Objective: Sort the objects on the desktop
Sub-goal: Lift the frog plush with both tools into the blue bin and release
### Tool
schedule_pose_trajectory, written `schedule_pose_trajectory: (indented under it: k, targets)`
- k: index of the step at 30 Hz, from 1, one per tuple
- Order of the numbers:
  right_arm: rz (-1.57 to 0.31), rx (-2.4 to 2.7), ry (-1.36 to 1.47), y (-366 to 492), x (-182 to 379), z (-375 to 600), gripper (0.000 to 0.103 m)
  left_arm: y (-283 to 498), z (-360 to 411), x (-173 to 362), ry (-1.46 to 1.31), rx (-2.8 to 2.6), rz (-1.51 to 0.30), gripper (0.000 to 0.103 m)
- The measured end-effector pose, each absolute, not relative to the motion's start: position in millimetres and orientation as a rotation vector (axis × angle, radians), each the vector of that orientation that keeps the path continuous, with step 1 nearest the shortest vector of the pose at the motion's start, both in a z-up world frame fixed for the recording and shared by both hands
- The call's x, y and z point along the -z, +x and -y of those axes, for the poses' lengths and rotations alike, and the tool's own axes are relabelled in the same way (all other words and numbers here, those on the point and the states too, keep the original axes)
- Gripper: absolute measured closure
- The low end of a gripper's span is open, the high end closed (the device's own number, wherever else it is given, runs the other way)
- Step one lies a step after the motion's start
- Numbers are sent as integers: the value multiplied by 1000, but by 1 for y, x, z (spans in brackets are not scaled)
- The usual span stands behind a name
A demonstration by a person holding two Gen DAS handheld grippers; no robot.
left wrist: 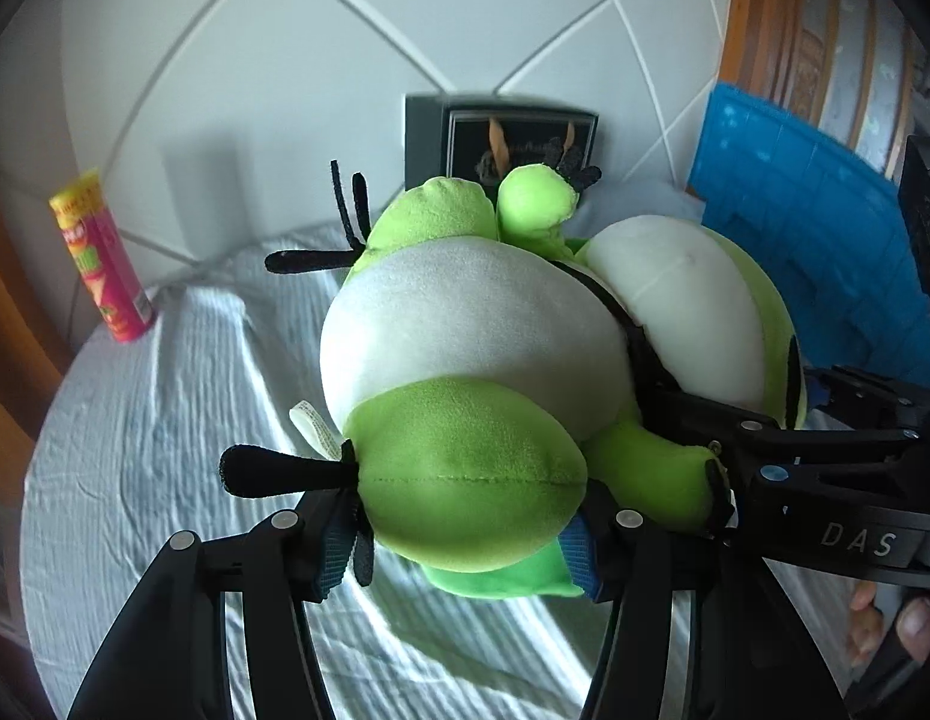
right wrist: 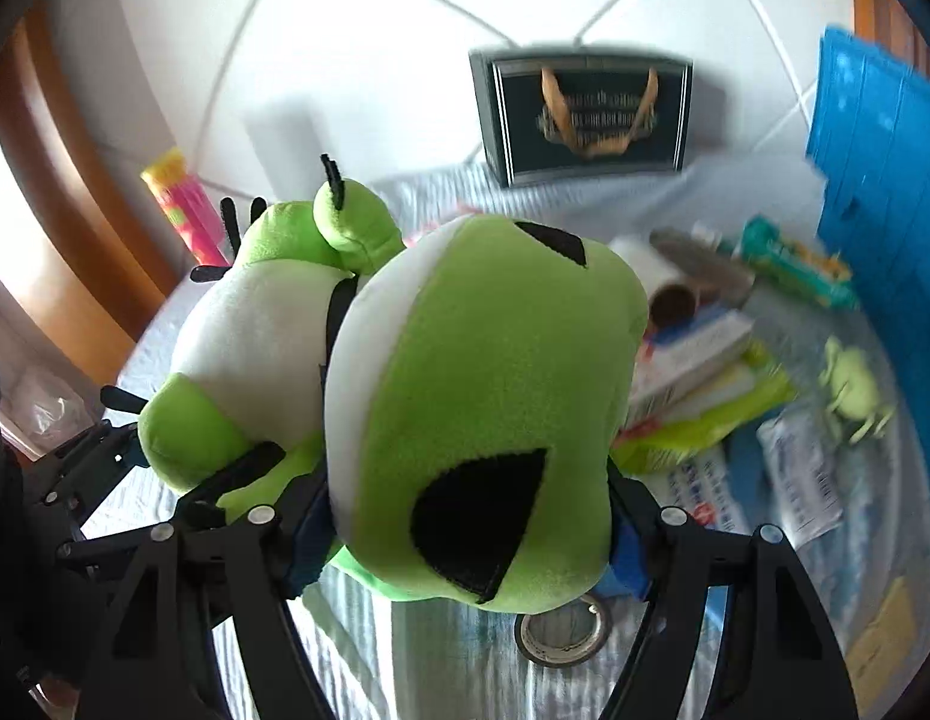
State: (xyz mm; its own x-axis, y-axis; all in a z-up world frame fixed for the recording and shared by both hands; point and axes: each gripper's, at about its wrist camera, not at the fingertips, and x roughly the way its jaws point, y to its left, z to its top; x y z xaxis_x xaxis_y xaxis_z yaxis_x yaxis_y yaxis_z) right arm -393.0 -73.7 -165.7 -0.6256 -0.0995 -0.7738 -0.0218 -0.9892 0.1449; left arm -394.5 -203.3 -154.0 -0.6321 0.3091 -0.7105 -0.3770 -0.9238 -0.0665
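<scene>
The plush frog (right wrist: pixel 465 396) hides most of the table behind it. The roll of tape (right wrist: pixel 562 630) shows only partly beneath it. Print on the dark bag (right wrist: pixel 585 114) is blurred, and the packets (right wrist: pixel 705 372) smear together.

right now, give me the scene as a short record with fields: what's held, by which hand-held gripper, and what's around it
held: green plush frog, lifted above the white cloth
left hand-held gripper: shut on the frog's foot
right hand-held gripper: shut on the frog's head
back wall: dark gift bag
left: pink snack can, upright
right: blue crate
below: tape roll, packets and boxes, small frog toy
</scene>
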Motion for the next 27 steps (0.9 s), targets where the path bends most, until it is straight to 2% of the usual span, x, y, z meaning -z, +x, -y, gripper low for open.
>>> schedule_pose_trajectory:
  k: [14, 27]
  targets:
    - [116, 2877, 958, -330, 47, 74, 30, -319, 199, 44, -777, -2711, -104, 46]
    - [-25, 2808, 781, -267, -4, -20, 30, -241, 98, 1, -679, -2857, -30, 45]
